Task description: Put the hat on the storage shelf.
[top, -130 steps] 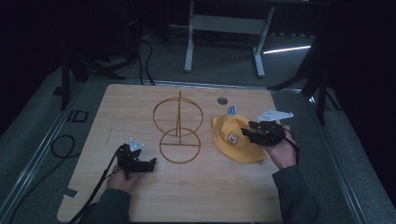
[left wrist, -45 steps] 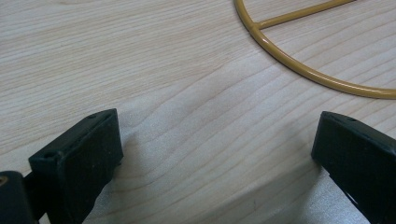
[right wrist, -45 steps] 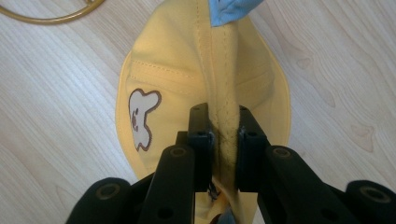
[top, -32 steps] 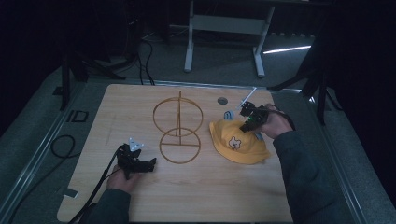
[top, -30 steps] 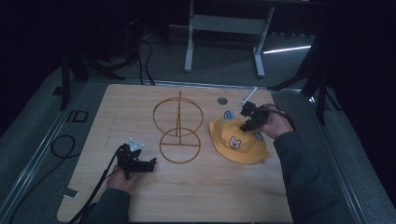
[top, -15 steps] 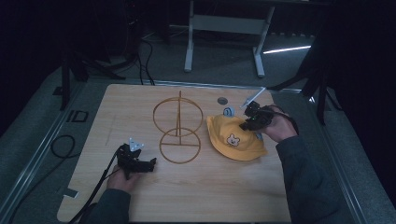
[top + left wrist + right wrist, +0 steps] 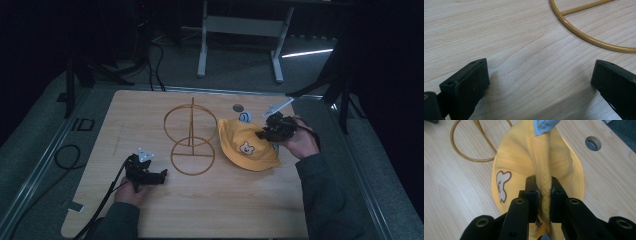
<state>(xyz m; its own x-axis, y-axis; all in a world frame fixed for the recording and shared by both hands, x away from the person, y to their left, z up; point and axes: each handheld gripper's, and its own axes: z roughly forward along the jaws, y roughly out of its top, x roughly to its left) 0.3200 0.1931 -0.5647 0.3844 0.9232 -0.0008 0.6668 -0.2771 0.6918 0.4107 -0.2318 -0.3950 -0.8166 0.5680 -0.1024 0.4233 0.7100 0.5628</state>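
Since a few seconds ago our right claw [image 7: 265,133] has moved from the hat's right side toward the far edge of the table [image 7: 210,210], and the yellow hat [image 7: 246,146] has bunched up and shifted a little with it. Our left claw [image 7: 159,175] has stayed where it was. Now the right claw is shut tight on a fold of the yellow hat, with the cloth squeezed between its two black jaws. The hat sits on the table just to the right of the gold wire stand [image 7: 191,136], with its little bear patch [image 7: 502,185] facing up. We think the cloth could slip out if we pull too fast, because we pinch just a thin fold. The floppy brim could also catch on the wire stand and tip it over. Our right hand [image 7: 300,142] reaches in from the right side and holds the claw low over the hat. Our left claw rests near the table's near edge, its jaws wide apart with nothing between them.
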